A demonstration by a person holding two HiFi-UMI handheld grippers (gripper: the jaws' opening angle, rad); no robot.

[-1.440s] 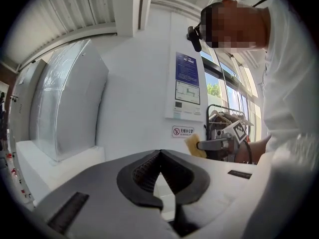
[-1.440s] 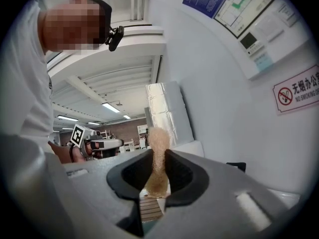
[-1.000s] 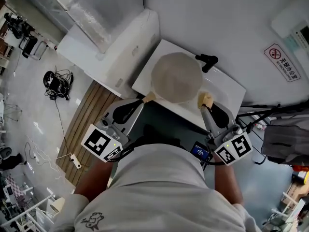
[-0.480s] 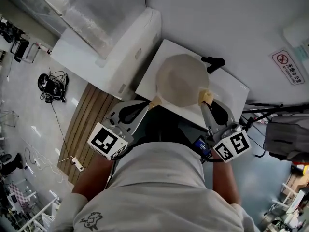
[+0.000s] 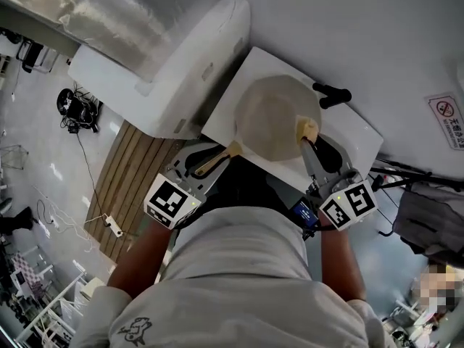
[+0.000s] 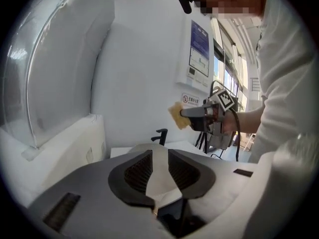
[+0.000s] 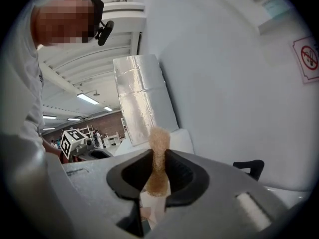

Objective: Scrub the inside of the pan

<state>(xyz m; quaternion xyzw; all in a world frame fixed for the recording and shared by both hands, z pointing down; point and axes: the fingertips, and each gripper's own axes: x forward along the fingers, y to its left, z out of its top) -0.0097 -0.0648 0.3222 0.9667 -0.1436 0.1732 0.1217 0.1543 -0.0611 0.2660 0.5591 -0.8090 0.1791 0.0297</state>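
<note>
In the head view, the pan (image 5: 275, 118) is seen in the white sink (image 5: 243, 85) at upper centre. Its handle (image 5: 233, 149) lies between the jaws of the left hand-held gripper (image 5: 212, 159).

In the left gripper view, those jaws have just been opening, and the handle is flanked but not pinched.

In the right gripper view, the sponge (image 7: 158, 163) is clamped firmly by the right hand-held gripper (image 7: 158, 176).

With its handle unheld, the pan could probably be shoved or spun once scrubbing pressure is applied.

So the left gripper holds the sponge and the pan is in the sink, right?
No. The right gripper holds the sponge, pinched between its jaws in the right gripper view. The pan is in the sink, as you said.
</note>
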